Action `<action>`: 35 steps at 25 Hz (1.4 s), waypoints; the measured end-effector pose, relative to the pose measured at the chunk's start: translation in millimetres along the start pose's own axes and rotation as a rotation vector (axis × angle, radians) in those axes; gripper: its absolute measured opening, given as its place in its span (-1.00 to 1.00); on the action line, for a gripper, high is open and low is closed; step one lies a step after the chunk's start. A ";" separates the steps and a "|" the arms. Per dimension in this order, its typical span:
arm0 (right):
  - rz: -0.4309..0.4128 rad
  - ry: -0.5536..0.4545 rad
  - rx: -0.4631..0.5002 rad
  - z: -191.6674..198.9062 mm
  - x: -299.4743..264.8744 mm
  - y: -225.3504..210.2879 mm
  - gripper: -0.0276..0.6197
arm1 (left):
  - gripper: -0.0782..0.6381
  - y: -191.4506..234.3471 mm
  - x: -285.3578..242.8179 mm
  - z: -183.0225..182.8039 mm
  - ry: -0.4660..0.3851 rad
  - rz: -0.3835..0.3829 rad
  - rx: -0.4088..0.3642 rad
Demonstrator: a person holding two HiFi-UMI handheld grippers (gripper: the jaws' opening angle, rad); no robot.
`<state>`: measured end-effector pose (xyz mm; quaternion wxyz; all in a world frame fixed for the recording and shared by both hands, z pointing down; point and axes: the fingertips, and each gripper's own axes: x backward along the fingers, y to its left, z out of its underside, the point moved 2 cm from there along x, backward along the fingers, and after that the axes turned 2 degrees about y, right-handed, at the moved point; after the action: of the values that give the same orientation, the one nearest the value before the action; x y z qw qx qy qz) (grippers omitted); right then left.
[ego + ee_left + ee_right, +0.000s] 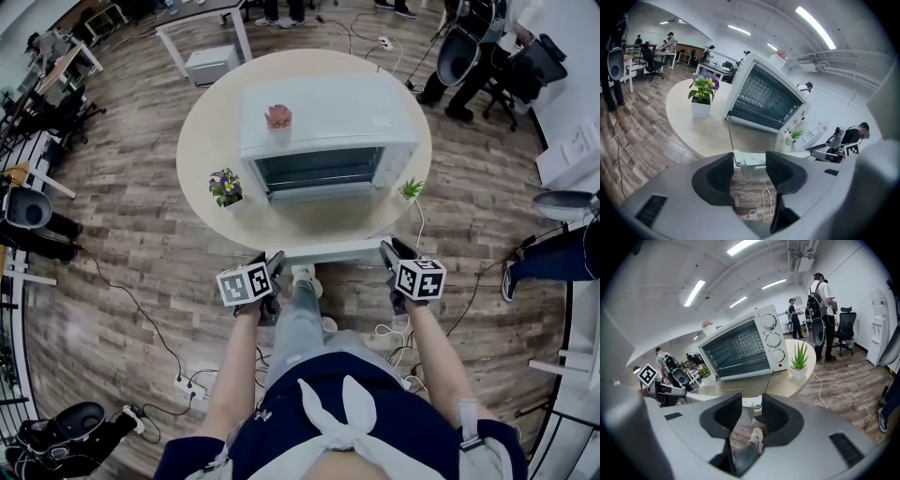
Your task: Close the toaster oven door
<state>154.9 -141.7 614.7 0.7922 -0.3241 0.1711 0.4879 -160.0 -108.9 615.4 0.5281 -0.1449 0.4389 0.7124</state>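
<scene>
A white toaster oven [328,122] stands on a round beige table [211,141]. Its glass door [328,225] hangs open, almost flat, towards me. The white door handle [330,250] runs along the near edge. My left gripper [277,274] is shut on the handle's left end, and my right gripper [387,260] is shut on its right end. In the left gripper view the handle [749,160] fills the gap between the pads [723,173]. The right gripper view shows the handle [751,403] pinched the same way, with the oven [740,345] beyond.
A purple potted flower [225,186] stands left of the door, a small green plant [411,189] right of it, and a pink ornament [277,116] sits on the oven. My leg and shoe [302,281] are under the handle. Cables and a power strip [187,384] lie on the floor.
</scene>
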 end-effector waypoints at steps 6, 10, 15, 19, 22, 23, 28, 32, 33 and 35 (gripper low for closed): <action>-0.005 -0.025 0.004 -10.9 5.6 3.3 -0.48 | -0.16 -4.7 5.6 -8.3 -0.027 0.023 0.015; 0.006 -0.036 0.005 -13.2 6.5 2.8 -0.48 | -0.16 -5.5 6.8 -10.8 -0.026 0.027 0.019; 0.002 -0.042 0.010 -16.8 7.4 3.6 -0.48 | -0.16 -6.4 8.0 -13.5 -0.032 0.027 0.023; 0.005 -0.045 0.043 -20.4 8.0 4.8 -0.48 | -0.16 -7.1 8.9 -15.6 -0.042 0.027 0.028; 0.016 -0.048 0.092 -23.3 10.2 8.1 -0.48 | -0.16 -7.4 9.3 -17.9 -0.045 0.033 0.036; 0.021 -0.050 0.112 -24.2 11.1 9.9 -0.47 | -0.16 -7.5 9.7 -19.0 -0.048 0.035 0.039; 0.042 -0.064 0.207 -29.8 16.9 18.1 -0.43 | -0.16 -9.4 13.1 -26.3 -0.064 0.041 0.048; 0.047 -0.076 0.244 -34.1 21.0 22.3 -0.44 | -0.16 -11.2 15.1 -31.2 -0.067 0.036 0.051; 0.045 -0.080 0.249 -34.9 21.5 24.0 -0.44 | -0.16 -11.3 15.2 -32.2 -0.066 0.036 0.050; 0.035 -0.087 0.256 -36.1 22.5 29.1 -0.44 | -0.16 -11.1 15.6 -33.4 -0.065 0.038 0.052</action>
<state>141.3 -142.2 565.1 0.8251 -0.1959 0.2029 0.4895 -165.1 -124.6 580.6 0.5322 -0.0995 0.4427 0.7148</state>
